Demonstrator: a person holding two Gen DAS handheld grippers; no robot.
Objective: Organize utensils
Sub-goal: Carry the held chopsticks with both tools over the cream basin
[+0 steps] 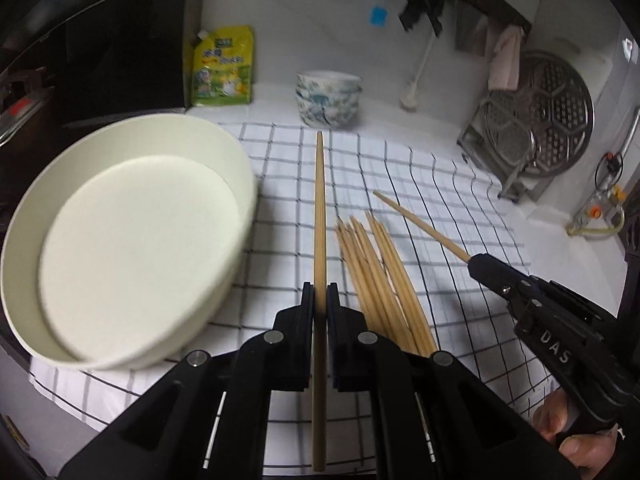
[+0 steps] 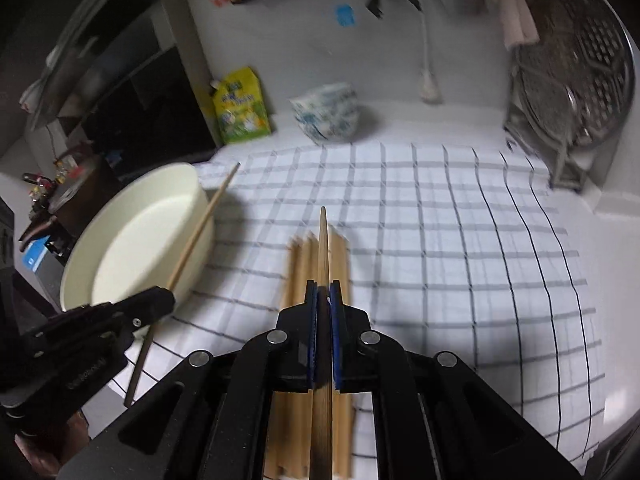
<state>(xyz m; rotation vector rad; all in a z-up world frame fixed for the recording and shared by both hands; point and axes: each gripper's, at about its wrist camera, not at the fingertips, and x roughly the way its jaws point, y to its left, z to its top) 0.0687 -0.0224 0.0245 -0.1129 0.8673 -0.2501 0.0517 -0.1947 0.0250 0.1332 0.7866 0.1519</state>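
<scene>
1. Nearest to me, the left tool (image 1: 320,304) is clamped on a single wooden chopstick (image 1: 319,208). The stick runs straight ahead along the tool's own line, its thin end pointing away and its thick end trailing back beneath the tool.
2. The right tool (image 2: 323,292) is likewise closed tight on one chopstick (image 2: 323,236), held lengthwise between its blue-lined fingers (image 2: 312,320), tip forward.
3. Just under and beside both tools lies the bundle of loose chopsticks (image 1: 376,276) on the checked cloth (image 1: 440,208) that covers the counter (image 1: 560,224). The sticks lie roughly parallel, long axes running away from the tools and fanned a little at the far ends.
4. Left of the bundle, resting on the edge of the cloth, sits the round cream tray (image 1: 132,152), empty as far as I can see. I judge it the place for the sticks; it lies to the left of both tools, and the left tool is the nearer, its stick hanging close beside the tray's rim.
5. Farther back on the counter stand stacked patterned bowls (image 1: 328,98), a yellow refill pouch (image 1: 224,66), and a metal steamer rack (image 1: 548,112) leaning in a stand.
</scene>
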